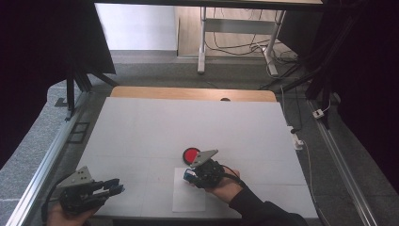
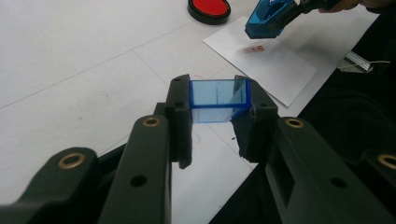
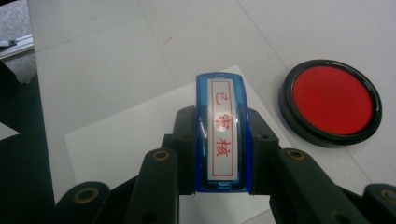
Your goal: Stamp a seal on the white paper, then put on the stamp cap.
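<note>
My right gripper [image 3: 222,122] is shut on a blue stamp [image 3: 223,140], whose top label bears red characters. In the high view that gripper [image 1: 190,177] holds the stamp over the upper edge of a white sheet of paper [image 1: 188,197]. A red imprint [image 2: 253,48] shows on the paper [image 2: 275,70] just below the lifted stamp [image 2: 267,19]. An open round red ink pad [image 1: 190,154] [image 3: 332,100] lies right behind the sheet. At the table's front left corner my left gripper [image 1: 114,189] [image 2: 215,95] is shut on a clear blue stamp cap [image 2: 218,99].
The white table top [image 1: 188,122] stretches wide behind the ink pad. A wooden strip [image 1: 193,93] runs along its far edge. Aluminium rails [image 1: 42,169] flank both sides, and cables and a desk frame [image 1: 203,42] lie on the floor beyond.
</note>
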Demonstrator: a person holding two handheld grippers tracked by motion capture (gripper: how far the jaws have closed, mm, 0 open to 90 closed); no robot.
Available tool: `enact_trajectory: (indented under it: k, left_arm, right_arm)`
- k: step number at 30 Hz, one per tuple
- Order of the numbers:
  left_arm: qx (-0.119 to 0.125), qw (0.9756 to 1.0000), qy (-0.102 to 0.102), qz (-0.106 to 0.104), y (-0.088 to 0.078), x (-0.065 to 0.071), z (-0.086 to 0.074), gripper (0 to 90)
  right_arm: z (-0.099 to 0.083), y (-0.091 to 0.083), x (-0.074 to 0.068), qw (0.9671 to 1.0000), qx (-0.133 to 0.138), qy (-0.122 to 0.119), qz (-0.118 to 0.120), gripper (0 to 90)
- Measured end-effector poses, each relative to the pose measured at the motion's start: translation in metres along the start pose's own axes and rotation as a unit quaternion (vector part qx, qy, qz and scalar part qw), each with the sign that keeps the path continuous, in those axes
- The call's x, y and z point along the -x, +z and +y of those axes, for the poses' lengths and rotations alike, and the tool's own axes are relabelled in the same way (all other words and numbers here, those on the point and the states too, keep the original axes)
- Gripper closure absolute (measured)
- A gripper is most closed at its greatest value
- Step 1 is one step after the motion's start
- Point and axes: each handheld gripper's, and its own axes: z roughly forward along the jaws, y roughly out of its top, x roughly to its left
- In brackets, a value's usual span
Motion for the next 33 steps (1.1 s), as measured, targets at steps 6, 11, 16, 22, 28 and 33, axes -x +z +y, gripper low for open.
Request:
enact_trajectory:
  k: [6, 11, 16, 22, 28, 33]
  left_arm:
    - [0.001, 1.0000, -0.001, -0.003, 0.000, 0.000, 0.000, 68.5]
    - [0.003, 1.0000, -0.001, -0.004, 0.000, 0.001, 0.000, 68.5]
    - [0.006, 0.9999, -0.003, -0.010, -0.001, 0.000, 0.001, 68.5]
    - [0.014, 0.9998, 0.000, -0.015, -0.001, 0.000, 0.002, 68.5]
    - [0.026, 0.9992, 0.004, -0.029, -0.002, 0.001, 0.004, 68.5]
    - [0.032, 0.9987, 0.010, -0.038, -0.001, 0.002, 0.006, 68.5]
  right_arm:
    - [0.001, -0.007, 0.001, 0.9999, 0.011, -0.007, 0.006, 70.1]
    - [0.003, -0.012, 0.001, 0.9997, 0.021, -0.005, 0.007, 70.1]
    - [0.005, -0.018, 0.002, 0.9994, 0.034, 0.000, 0.005, 70.1]
    - [0.006, -0.025, 0.003, 0.9986, 0.052, -0.004, 0.010, 70.1]
    - [0.008, -0.031, 0.003, 0.9977, 0.066, -0.001, 0.015, 70.1]
    - [0.009, -0.035, 0.005, 0.9969, 0.076, 0.004, 0.018, 70.1]
